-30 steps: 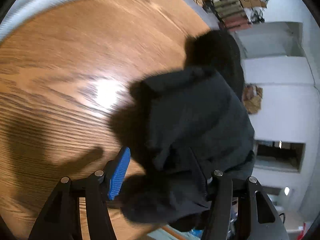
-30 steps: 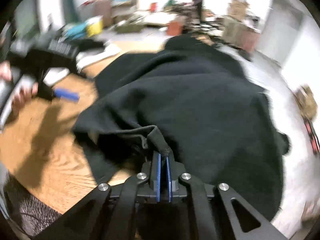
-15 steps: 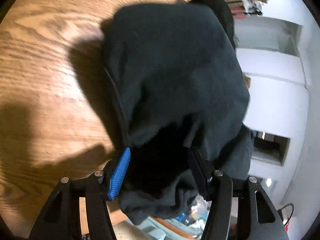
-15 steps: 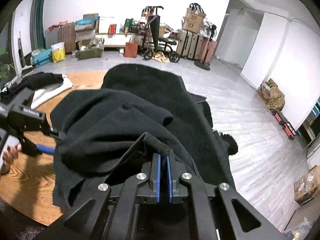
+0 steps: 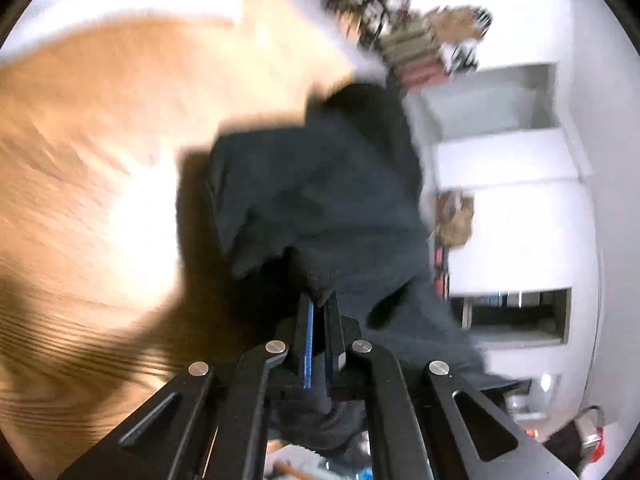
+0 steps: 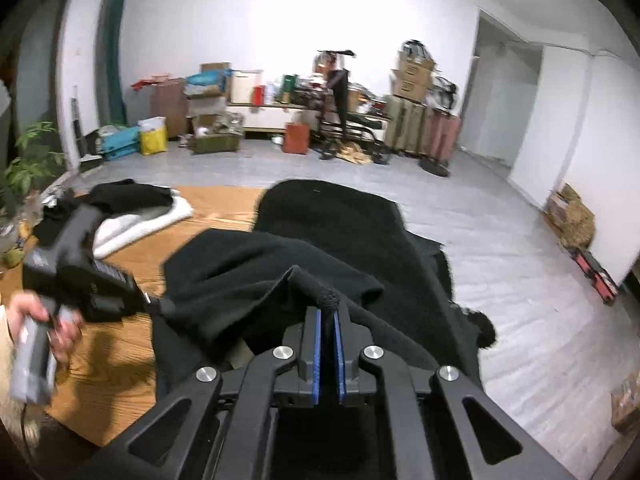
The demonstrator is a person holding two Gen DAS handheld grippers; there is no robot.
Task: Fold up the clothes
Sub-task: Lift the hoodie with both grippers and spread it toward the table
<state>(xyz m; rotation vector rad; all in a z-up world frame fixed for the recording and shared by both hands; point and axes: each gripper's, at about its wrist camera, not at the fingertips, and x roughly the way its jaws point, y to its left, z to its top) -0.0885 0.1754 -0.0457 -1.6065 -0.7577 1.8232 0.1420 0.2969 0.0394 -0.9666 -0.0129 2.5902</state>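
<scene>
Both grippers pinch the black garment point(image 6: 320, 248).

Left gripper point(image 5: 318, 312) and right gripper point(image 6: 328, 312) each have jaws closed on a fabric fold; the rest drapes ahead over the wooden counter point(image 5: 100, 152).

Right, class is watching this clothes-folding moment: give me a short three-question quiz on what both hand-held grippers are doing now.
1. True or false: the left hand-held gripper is open.
2. What does the right hand-held gripper pinch? A) white cloth B) black garment C) nothing
3. Fill in: the black garment lies partly on a ____ table.

Key: 1 false, it is shut on the black garment; 2 B; 3 wooden.
</scene>
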